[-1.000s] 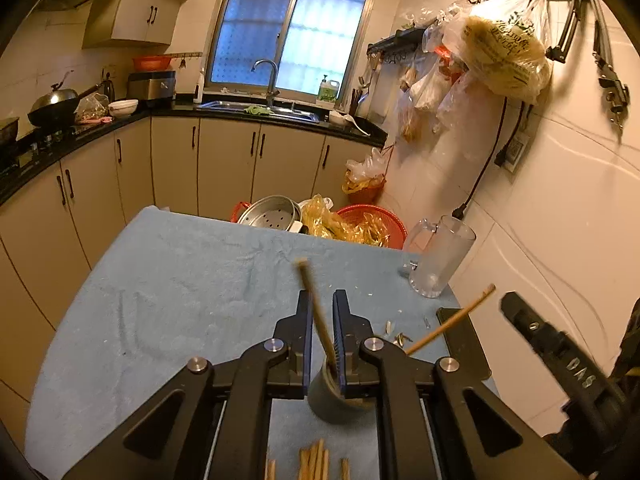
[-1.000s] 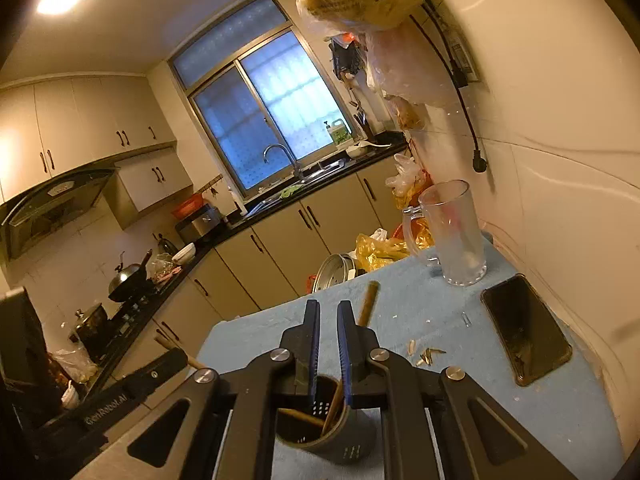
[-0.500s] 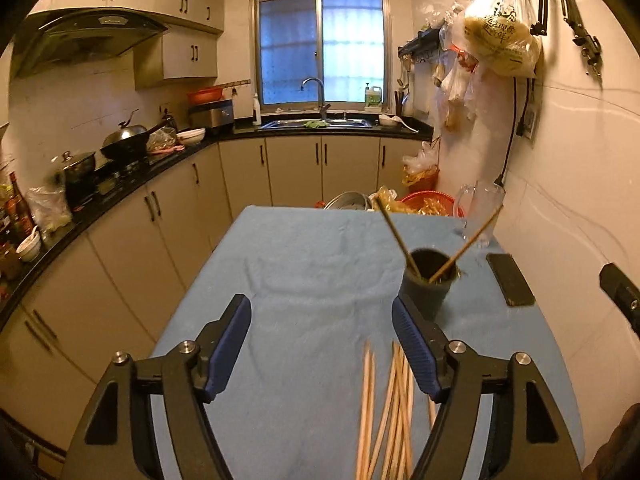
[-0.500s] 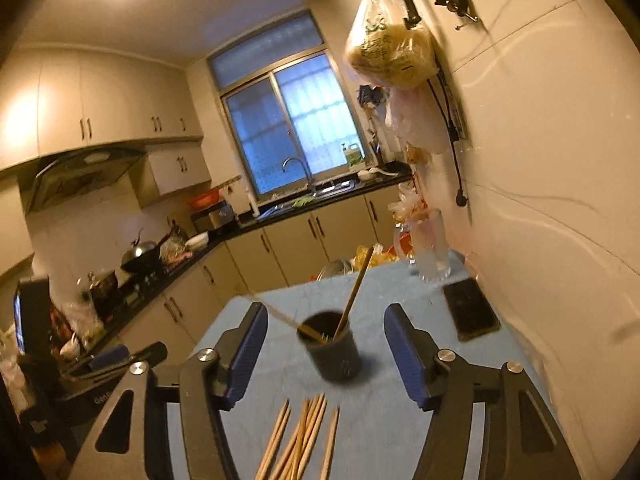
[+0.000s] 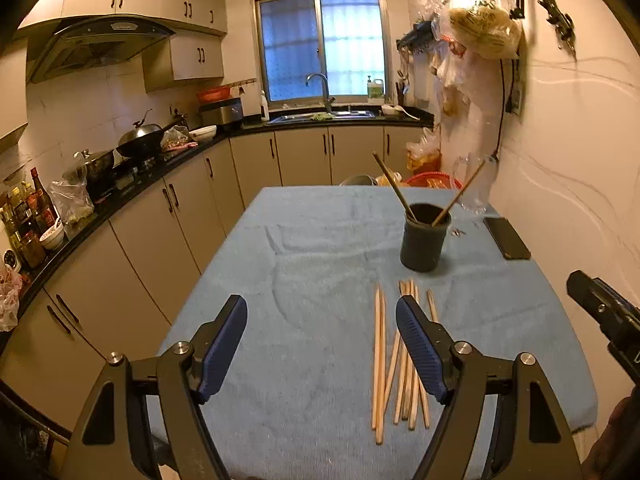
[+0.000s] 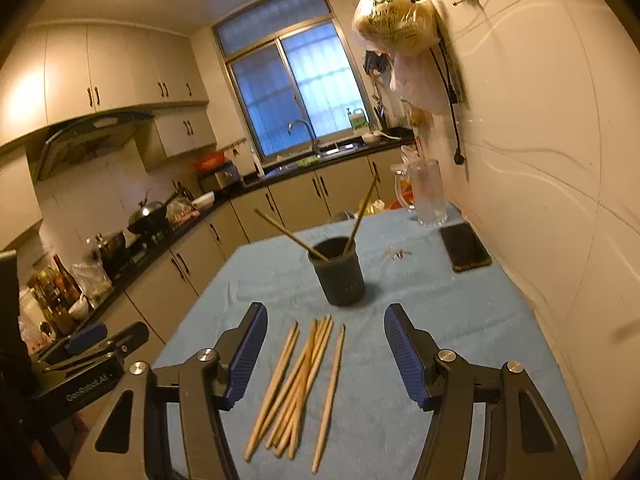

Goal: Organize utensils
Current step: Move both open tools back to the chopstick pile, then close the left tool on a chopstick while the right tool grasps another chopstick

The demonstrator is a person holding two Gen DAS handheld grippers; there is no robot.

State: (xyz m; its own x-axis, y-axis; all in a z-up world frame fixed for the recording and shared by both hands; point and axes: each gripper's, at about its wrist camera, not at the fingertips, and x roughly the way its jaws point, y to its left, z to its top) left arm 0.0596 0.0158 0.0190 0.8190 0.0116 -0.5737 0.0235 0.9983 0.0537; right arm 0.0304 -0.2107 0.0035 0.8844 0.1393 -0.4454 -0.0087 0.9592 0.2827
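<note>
A dark cup [image 5: 423, 240] [image 6: 339, 276] stands on the blue-clothed table [image 5: 300, 280] with two chopsticks [image 5: 390, 184] [image 6: 362, 212] leaning out of it. Several loose wooden chopsticks [image 5: 380, 360] [image 6: 296, 380] lie on the cloth in front of the cup. My left gripper [image 5: 320, 308] hovers over the near part of the table, its jaws opening with nothing between them; the loose chopsticks lie under its right finger. My right gripper [image 6: 326, 314] is open above the loose chopsticks and holds nothing.
A black phone [image 5: 506, 238] [image 6: 464, 246] lies by the right wall, with a glass mug [image 5: 476, 184] [image 6: 428, 196] behind it. Small scraps [image 6: 398, 254] lie beside the cup. Kitchen cabinets and a counter run along the left.
Both grippers were shut on chopsticks at the cup. They have let go, opened wide and pulled back toward the near edge, leaving the two chopsticks standing in the cup.
</note>
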